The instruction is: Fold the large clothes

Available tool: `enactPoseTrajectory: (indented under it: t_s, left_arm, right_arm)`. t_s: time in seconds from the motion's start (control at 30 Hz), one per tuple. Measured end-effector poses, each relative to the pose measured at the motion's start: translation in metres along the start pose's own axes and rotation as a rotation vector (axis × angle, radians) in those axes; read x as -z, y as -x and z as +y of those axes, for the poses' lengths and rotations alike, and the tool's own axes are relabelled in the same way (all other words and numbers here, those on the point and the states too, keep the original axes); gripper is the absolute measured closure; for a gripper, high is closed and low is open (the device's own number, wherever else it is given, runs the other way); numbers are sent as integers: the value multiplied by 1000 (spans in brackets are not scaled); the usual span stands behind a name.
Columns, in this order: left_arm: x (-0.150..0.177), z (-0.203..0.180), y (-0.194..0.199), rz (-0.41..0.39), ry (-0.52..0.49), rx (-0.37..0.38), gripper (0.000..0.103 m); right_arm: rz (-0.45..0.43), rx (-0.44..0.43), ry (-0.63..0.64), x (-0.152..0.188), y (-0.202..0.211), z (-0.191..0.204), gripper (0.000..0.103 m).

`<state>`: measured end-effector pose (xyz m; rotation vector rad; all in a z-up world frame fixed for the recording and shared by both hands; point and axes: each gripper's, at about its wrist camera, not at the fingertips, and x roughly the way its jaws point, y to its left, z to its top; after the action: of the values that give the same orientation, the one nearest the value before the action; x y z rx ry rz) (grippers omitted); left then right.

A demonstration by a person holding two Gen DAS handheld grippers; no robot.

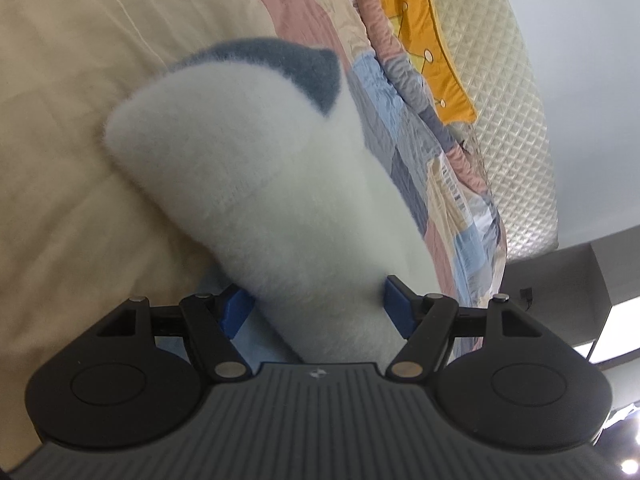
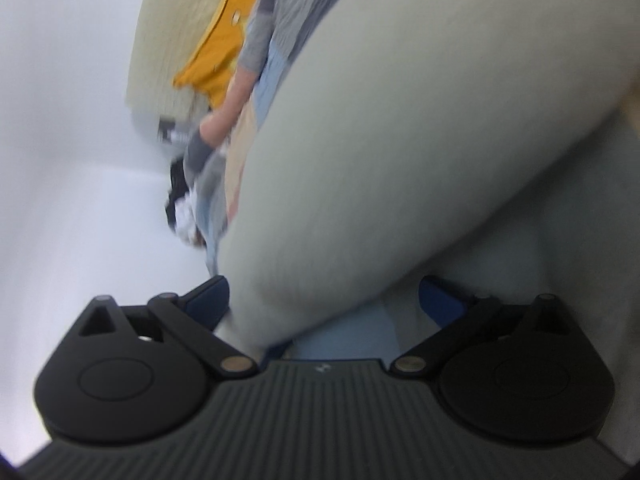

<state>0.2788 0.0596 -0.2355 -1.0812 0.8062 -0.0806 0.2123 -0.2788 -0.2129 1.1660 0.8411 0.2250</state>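
Fingers of the left gripper (image 1: pixel 322 306), blue-padded, closed against both sides of a thick roll of fluffy white garment (image 1: pixel 256 184); the fabric fills the gap between them and runs forward from the gripper body. Fingers of the right gripper (image 2: pixel 340 300), also blue-padded, set with a broad fold of the same pale garment (image 2: pixel 400 160) between them; the left pad touches the cloth, while contact at the right pad cannot be told through the blur. Garment, left wrist view: white fleece, a seam line across its middle, a grey-blue patch (image 1: pixel 304 70) at the far end, raised above the bed. Beige sheet (image 1: pixel 80 120): lies under and to the left of the garment, lightly creased. Patchwork quilt (image 1: pixel 424 152): squares of pink, blue, grey and cream, just beyond the garment on its right side, running along the bed. Yellow cloth (image 1: pixel 436 52): past the quilt, printed with small pale circles. Quilted cream mattress edge (image 1: pixel 516 120): farthest, with diamond stitching. Right wrist view, far left: pale wall (image 2: pixel 60 160), blurred.
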Motion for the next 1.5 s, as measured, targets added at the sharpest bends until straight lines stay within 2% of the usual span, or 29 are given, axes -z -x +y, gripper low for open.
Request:
enactPoseTrajectory:
  t_s: [0.1,0.2,0.23,0.3,0.4,0.57,0.7,0.77,0.9,1.0,1.13,1.23,1.4,1.5]
  left_arm:
    - [-3,3,3,-25,31,0,29]
    - [-8,5,11,-87,43,-36,29]
    - [-11,7,14,-102,61,-35,29]
    - [-13,13,15,-101,108,-10,29]
    - [-16,19,9,-93,129,-1,29]
    - [-27,24,-9,-88,159,-11,29]
    - [-32,19,-18,-89,125,-21,29]
    - [-31,19,-18,-94,118,-24,32]
    - [-28,11,-11,-111,63,-44,48]
    - [-26,0,-2,-121,18,-40,58]
    - [-24,-17,15,-116,-29,-15,61]
    - [-21,-36,24,-90,-57,20,61]
    - [-17,-86,22,-47,-101,87,61]
    - [-14,-130,15,-33,-141,130,61]
  right_arm:
    - [-102,-12,-87,-7,15,-10,0]
    - [-263,39,-180,-13,42,-21,0]
    - [-316,74,-202,-15,51,-25,0]
    - [-381,63,-272,-19,63,-38,0]
    - [-397,27,-346,-24,65,-51,0]
    - [-408,56,-253,-32,51,-43,2]
    - [-408,98,-212,-42,48,-45,18]
    - [-410,106,-196,-44,48,-45,26]
    - [-399,121,-145,-48,50,-39,45]
    - [-397,114,-104,-50,56,-31,52]
    - [-400,66,-76,-54,74,-19,53]
    - [-433,25,-41,-59,97,-7,54]
    - [-493,-26,54,-81,138,23,54]
    - [-545,-71,88,-100,163,37,54]
